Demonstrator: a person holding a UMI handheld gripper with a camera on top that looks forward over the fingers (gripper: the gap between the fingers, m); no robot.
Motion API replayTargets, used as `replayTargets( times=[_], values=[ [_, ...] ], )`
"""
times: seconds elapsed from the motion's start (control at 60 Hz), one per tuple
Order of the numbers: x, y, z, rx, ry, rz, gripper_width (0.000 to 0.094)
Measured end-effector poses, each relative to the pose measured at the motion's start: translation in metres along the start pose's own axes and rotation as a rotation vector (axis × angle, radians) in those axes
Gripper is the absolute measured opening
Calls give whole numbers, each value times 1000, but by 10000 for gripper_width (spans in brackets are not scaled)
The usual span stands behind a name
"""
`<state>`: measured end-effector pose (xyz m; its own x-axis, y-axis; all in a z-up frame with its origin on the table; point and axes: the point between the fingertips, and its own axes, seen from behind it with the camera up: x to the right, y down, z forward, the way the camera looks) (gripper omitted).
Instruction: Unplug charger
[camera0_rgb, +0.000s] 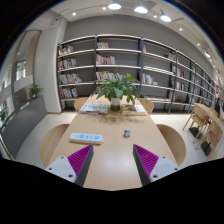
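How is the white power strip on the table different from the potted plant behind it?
The power strip is white, long and lies flat just ahead of the open gripper; the potted plant is green, bushy and stands upright at the far end. The power strip is nearer the fingers; the potted plant is well beyond. Both rest on the wooden table.

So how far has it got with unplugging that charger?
Nothing looks done yet. The gripper is open and empty above the near end of the wooden table. A white power strip lies ahead of the fingers, untouched, with a small dark object nearby; whether a charger is plugged in is too small to tell. Reaching the strip, gripping and pulling the charger all remain.
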<state>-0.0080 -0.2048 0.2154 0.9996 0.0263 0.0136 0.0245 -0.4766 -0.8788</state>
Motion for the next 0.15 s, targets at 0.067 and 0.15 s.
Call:
replayTargets(
  times=[0.067, 0.15],
  values=[
    [0, 2, -3, -3, -1, -3, 788],
    [0, 2, -5, 3, 0, -6, 789]
  ],
)
